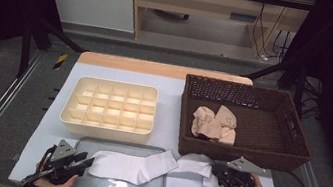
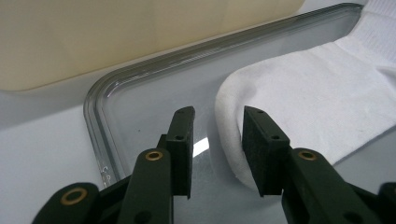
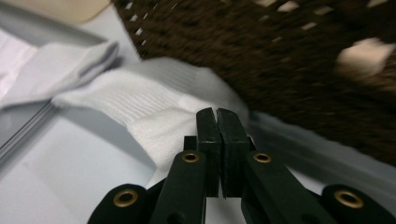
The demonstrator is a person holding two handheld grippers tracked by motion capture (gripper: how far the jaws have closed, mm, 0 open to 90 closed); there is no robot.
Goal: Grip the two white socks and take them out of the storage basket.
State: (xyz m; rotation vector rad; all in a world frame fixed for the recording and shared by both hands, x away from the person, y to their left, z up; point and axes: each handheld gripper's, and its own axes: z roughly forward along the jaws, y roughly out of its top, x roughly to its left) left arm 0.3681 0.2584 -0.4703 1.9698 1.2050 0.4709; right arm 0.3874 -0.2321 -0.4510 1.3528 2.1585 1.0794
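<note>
Straightening white socks at the near edge of the table point(image 1: 183, 83). Left claw point(image 2: 218, 140) parted around the toe of the sock on the tray point(image 2: 107, 95), pads not yet pressing. Right claw point(image 3: 216, 140) clenched tight beside the second white sock point(image 3: 140, 112), just in front of the basket point(image 1: 298, 145); cannot tell whether any cloth is pinched. Next, probably: close left on the toe, then pull flat. Counted: two white socks, a beige bundle point(image 1: 214, 124) in the basket, one divided box point(image 1: 111, 105), one tray, one basket.
</note>
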